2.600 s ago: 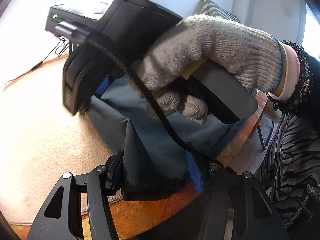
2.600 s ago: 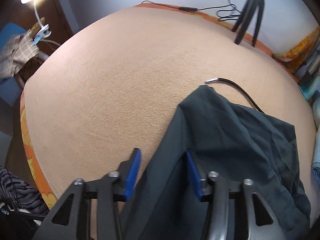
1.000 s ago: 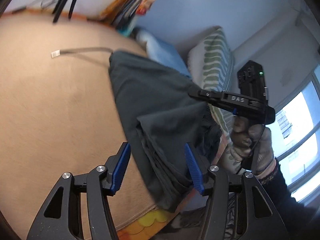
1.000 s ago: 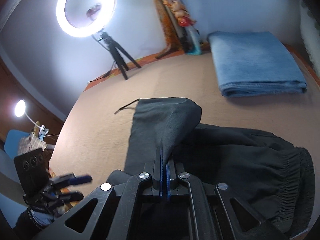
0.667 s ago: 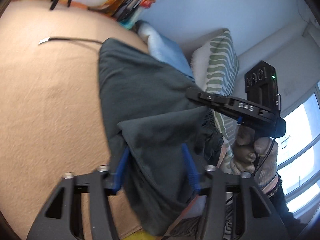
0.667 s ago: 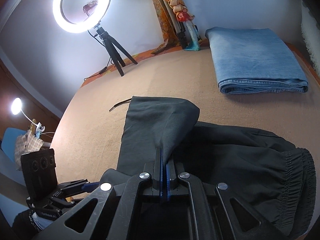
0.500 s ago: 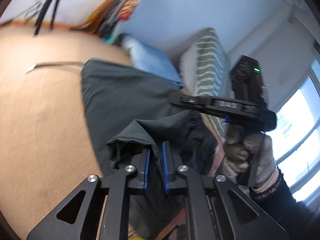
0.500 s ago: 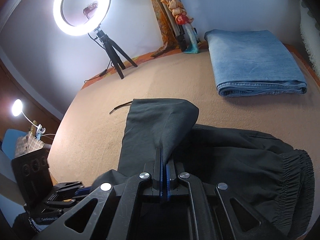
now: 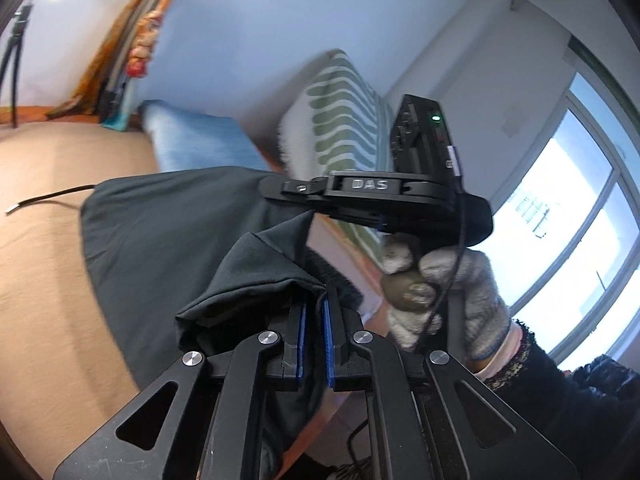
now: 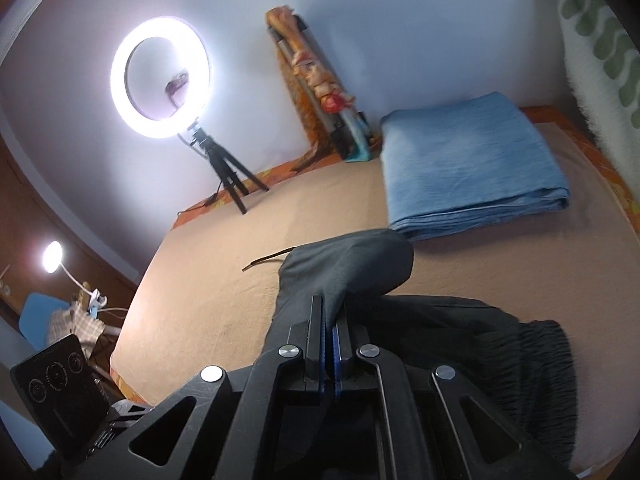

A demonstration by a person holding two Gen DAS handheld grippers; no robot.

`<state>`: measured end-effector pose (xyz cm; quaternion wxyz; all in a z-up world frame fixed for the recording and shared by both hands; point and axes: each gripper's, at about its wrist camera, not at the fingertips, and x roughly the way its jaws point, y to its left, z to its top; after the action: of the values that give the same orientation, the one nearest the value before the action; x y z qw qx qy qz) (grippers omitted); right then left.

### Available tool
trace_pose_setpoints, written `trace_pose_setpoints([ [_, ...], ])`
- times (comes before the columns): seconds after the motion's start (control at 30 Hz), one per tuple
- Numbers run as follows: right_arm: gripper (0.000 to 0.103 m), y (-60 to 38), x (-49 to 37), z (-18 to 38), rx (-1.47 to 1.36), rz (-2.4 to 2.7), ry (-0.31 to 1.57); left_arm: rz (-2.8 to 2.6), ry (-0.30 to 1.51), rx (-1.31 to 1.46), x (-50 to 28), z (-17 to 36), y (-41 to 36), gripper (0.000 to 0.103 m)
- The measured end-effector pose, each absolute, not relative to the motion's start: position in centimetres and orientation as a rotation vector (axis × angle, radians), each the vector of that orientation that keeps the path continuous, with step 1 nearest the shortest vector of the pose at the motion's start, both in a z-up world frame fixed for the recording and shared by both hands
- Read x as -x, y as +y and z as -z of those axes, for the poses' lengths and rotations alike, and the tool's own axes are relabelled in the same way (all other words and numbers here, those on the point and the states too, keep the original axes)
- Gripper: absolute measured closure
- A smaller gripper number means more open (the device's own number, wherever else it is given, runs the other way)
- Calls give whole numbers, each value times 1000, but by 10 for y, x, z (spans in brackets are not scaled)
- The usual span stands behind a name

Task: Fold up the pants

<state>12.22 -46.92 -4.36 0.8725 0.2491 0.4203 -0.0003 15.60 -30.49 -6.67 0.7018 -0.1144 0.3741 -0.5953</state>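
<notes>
We clamp both the left gripper [image 9: 313,322] and right gripper [image 10: 329,334] on the dark pants [image 10: 352,266], lifting one edge to fold it over.

The pants [image 10: 348,268] are showing a dark charcoal grey with a faint green cast, lying on a plain peach-tan blanket [image 10: 208,280] whose edge is showing an orange border [image 10: 280,172] with yellow shapes. The folded cloth [image 10: 468,168] behind is showing a washed denim blue. The cushion [image 9: 344,120] is wearing green wavy stripes on white. Both the left gripper [image 9: 313,312] and the right gripper [image 10: 329,320] are showing black frames with bright blue pads [image 9: 329,344]. The glove [image 9: 452,296] is looking speckled grey with a blue cuff line. The wall [image 9: 248,32] is looking pale blue.
</notes>
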Motion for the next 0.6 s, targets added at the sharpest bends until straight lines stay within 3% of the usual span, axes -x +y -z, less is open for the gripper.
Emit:
trace_pose_setpoints([
  [0.53,103,-567,-80,85,-685,92,895,1538,907,18,-88,90,-432,98],
  [0.6,103,-573,-78,95,-698,89,912,1547,942,-15,-78,96,-437,93],
])
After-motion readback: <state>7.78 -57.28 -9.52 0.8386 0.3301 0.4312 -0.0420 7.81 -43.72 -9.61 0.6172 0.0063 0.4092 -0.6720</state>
